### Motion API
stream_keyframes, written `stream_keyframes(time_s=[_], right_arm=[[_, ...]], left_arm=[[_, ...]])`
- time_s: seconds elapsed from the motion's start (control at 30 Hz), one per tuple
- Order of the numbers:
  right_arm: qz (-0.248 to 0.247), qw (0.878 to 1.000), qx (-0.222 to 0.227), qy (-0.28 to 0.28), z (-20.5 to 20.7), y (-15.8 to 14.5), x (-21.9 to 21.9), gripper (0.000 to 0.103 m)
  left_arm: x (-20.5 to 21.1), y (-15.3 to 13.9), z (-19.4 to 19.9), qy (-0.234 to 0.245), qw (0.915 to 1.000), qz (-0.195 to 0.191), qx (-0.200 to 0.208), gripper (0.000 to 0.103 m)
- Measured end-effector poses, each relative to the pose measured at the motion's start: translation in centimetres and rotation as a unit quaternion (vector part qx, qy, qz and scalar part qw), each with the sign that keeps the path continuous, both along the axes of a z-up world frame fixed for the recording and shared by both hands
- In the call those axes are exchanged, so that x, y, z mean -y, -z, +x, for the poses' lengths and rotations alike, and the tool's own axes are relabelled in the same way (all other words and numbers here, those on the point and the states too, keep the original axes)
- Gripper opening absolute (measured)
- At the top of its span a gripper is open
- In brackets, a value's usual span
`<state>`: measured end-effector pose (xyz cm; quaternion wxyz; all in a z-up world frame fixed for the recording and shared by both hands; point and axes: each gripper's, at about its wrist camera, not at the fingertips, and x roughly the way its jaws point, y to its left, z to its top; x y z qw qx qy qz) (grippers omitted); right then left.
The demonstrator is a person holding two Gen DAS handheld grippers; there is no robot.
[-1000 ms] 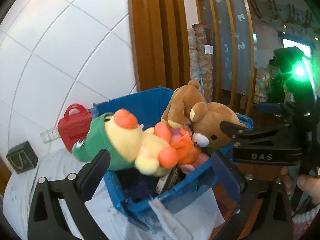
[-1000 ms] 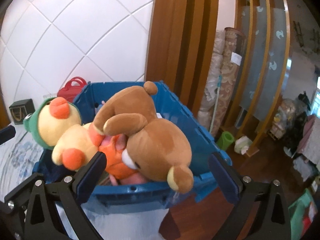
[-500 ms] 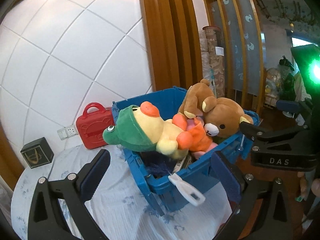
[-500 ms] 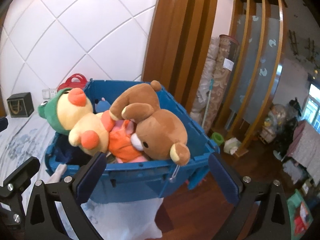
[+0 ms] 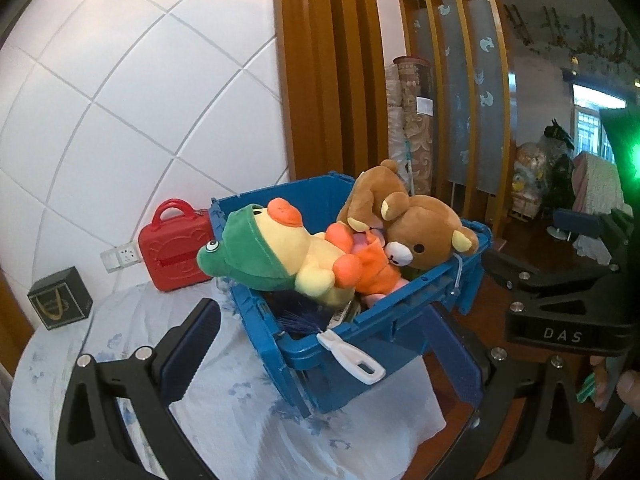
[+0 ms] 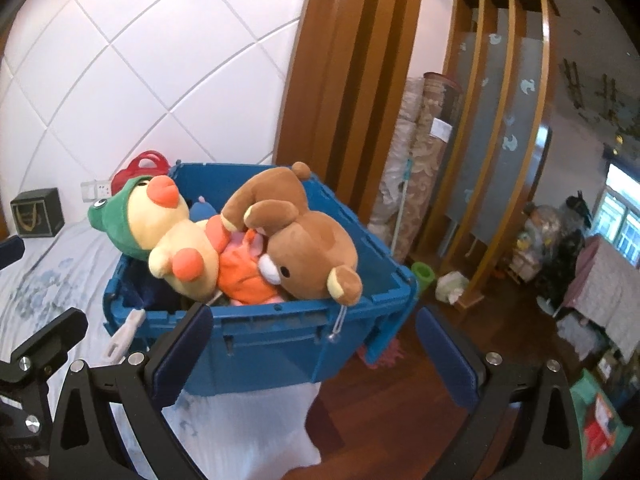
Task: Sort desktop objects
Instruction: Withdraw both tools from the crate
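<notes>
With both tools back from the bin, nothing gripped on either side. Left gripper (image 5: 320, 356): jaws spread wide, empty, hanging over the cloth-covered table (image 5: 240, 420) just short of the blue bin (image 5: 400, 320). Right gripper (image 6: 316, 356): likewise wide apart, empty, framing the bin's near wall.

Further out, bin packed past its rim. On top: a yellow duck plush in a green frog hood (image 6: 160, 220), lying on its back with head over the rim; a brown bear plush (image 6: 304, 240), upside down, head propped on the near edge; between them an orange-and-pink soft toy (image 6: 244, 272). Beneath, dark items, too hidden to name. A white tag (image 5: 352, 358) dangling over the bin's corner.

Beyond the bin, on the table against the wall: a red toy case (image 5: 176, 246) and a small dark box (image 5: 60, 304), well apart from each other, neither in the bin.

Judging by this, sorting mostly done; possibly those two pieces left to collect, unless meant to stay. Risk: overfilled top layer likely to slide off.
</notes>
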<state>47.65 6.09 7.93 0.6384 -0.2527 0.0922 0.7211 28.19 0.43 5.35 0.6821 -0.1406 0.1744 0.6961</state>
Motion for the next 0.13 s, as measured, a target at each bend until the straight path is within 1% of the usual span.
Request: stream_keyframes(time_s=[0.13], right_arm=[[0.0,1.0,-0.003,0.004,0.52,-0.11,0.26,0.103]], left_arm=[[0.12,0.08,-0.07,0.005,1.0,-0.001,0.008,0.102]])
